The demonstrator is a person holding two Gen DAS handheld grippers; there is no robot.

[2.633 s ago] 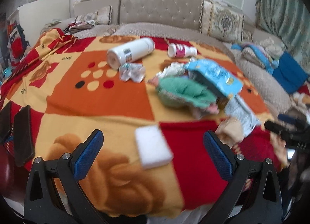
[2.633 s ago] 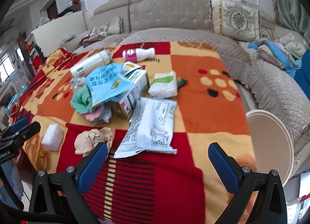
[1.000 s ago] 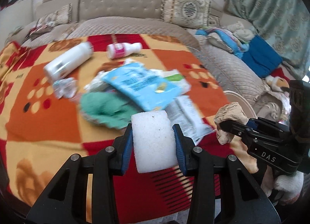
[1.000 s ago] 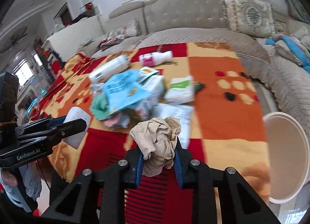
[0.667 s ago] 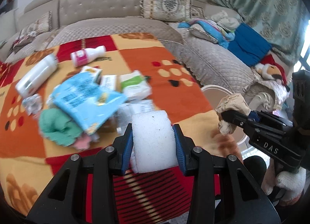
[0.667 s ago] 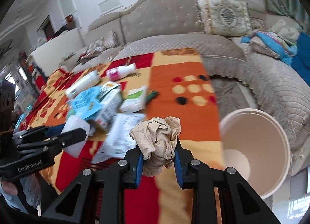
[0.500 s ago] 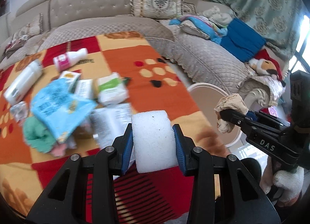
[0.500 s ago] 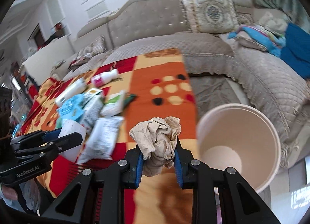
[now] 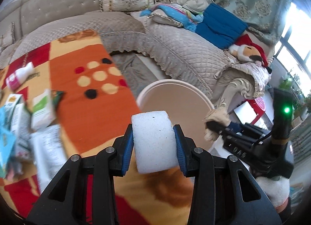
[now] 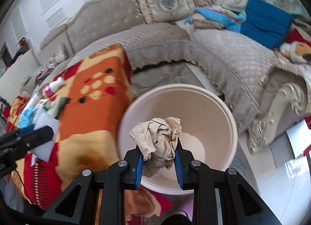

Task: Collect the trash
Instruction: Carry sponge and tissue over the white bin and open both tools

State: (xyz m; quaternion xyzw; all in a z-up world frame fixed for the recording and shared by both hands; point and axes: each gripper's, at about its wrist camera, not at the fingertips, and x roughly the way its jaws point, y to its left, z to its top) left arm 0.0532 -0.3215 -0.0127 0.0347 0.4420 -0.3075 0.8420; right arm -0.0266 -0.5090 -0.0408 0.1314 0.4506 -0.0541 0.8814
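Your right gripper (image 10: 158,152) pinches light, soft crumpled paper (image 10: 157,141) above the bin (image 10: 231,127); your left gripper (image 9: 154,143) squeezes a springy white sponge (image 9: 153,139) beside the bin, mid-block.

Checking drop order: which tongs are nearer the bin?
Right. Right tongs hold crumpled paper over the bin opening; left tongs, gripping the sponge, sit beside its rim above the blanket.

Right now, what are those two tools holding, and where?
Left tool: a white sponge, pinched across its sides. Right tool: crumpled paper, gripped at its lower half.
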